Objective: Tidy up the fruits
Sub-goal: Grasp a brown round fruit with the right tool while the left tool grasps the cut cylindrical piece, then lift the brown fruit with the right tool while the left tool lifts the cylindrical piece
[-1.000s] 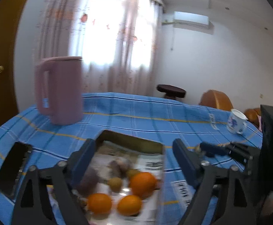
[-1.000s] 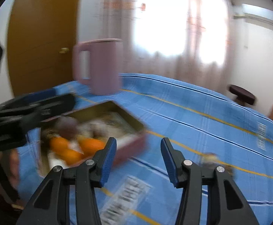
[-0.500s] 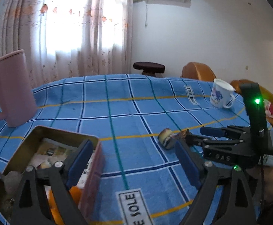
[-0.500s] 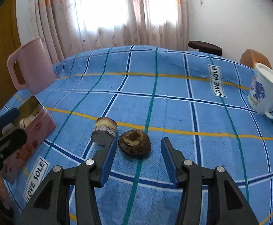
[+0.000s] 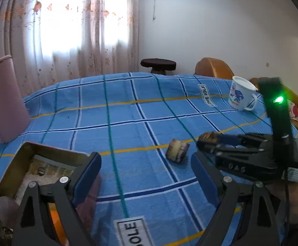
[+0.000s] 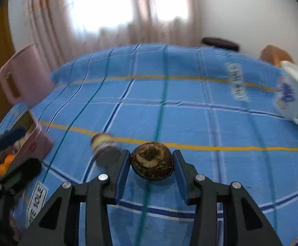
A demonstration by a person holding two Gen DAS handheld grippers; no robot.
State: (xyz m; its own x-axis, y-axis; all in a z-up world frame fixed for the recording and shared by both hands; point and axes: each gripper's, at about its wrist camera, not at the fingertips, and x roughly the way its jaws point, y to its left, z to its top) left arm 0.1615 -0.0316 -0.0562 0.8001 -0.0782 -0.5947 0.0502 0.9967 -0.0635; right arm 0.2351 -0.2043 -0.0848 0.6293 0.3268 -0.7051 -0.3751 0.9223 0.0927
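Observation:
A dark brown round fruit (image 6: 152, 163) lies on the blue checked tablecloth between the two fingers of my right gripper (image 6: 151, 164), whose jaws stand right beside it on both sides; contact is unclear. It also shows in the left wrist view (image 5: 207, 137). A cut fruit piece (image 6: 102, 143) with a pale face lies just left of it, also seen in the left wrist view (image 5: 177, 150). My left gripper (image 5: 146, 176) is open and empty over the cloth, beside the metal tin (image 5: 24, 155) that holds oranges (image 6: 5, 162).
A pink jug (image 5: 1, 102) stands at the far left. A white mug (image 5: 241, 96) with a blue print stands at the far right. A dark stool (image 5: 158, 64) and an orange chair (image 5: 212, 68) are beyond the table's far edge.
My right gripper has moved forward so the brown fruit now sits between its fingers. My left gripper swung right, away from above the tin.

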